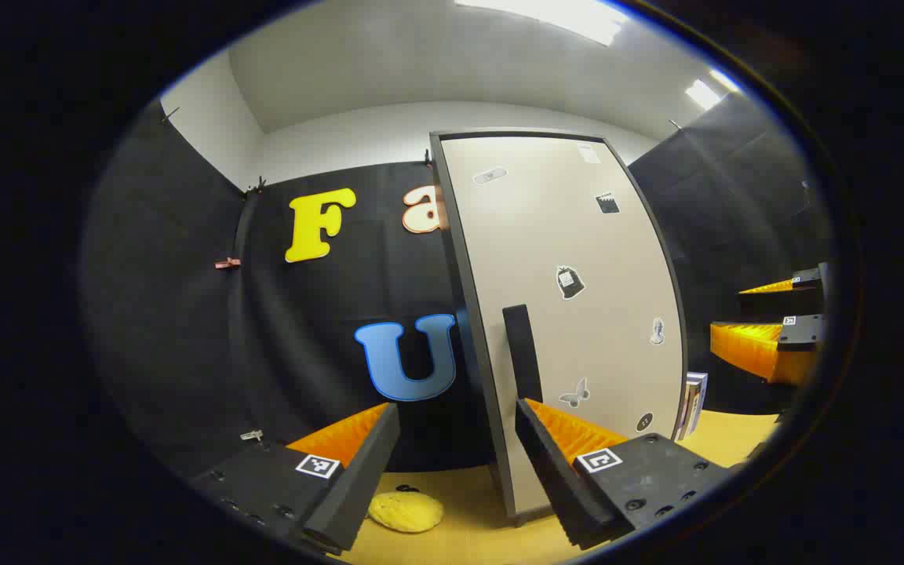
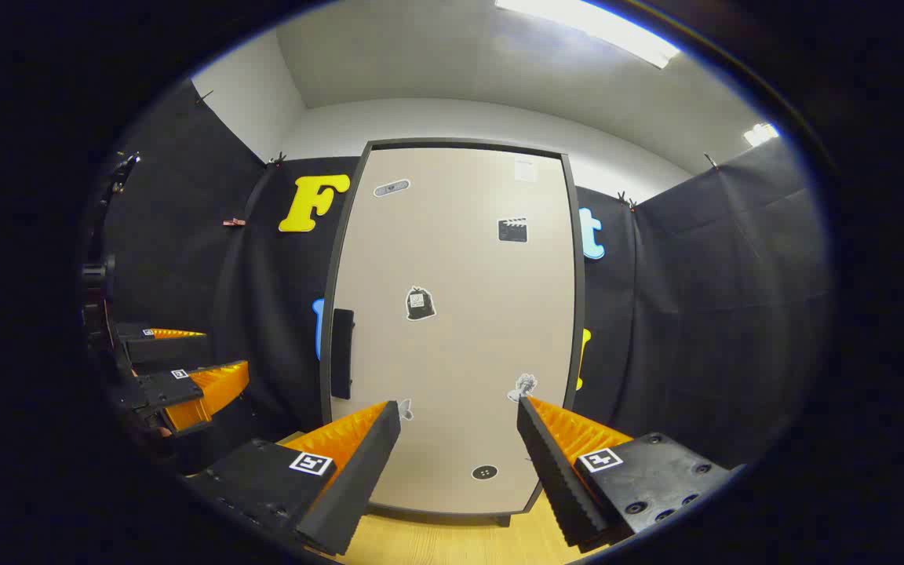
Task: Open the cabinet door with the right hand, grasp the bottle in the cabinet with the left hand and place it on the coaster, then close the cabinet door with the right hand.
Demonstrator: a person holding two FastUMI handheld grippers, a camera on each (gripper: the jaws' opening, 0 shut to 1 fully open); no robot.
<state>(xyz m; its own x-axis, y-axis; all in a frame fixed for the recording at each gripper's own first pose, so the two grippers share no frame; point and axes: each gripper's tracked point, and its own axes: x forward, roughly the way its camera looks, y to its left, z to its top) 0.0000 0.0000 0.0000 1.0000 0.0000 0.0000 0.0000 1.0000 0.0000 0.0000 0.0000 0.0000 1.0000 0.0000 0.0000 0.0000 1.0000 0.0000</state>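
A tall cabinet stands on the wooden table with its beige door (image 1: 570,314) shut, so its inside is hidden. The door carries small stickers and a dark vertical handle (image 1: 523,353) near its left edge. A round yellow coaster (image 1: 405,510) lies on the table left of the cabinet's foot. My left gripper (image 1: 458,408) is open and holds nothing, level with the door's left edge. In the right gripper view the door (image 2: 452,329) faces me squarely, its handle (image 2: 341,353) at the left. My right gripper (image 2: 458,405) is open and holds nothing, a short way in front of the door.
The wooden table (image 1: 468,537) runs under the cabinet to the black cloth walls behind and at both sides. A thin stack of books or boxes (image 1: 694,404) leans at the cabinet's right. The right gripper (image 1: 758,314) appears far right; the left gripper (image 2: 205,353) appears far left.
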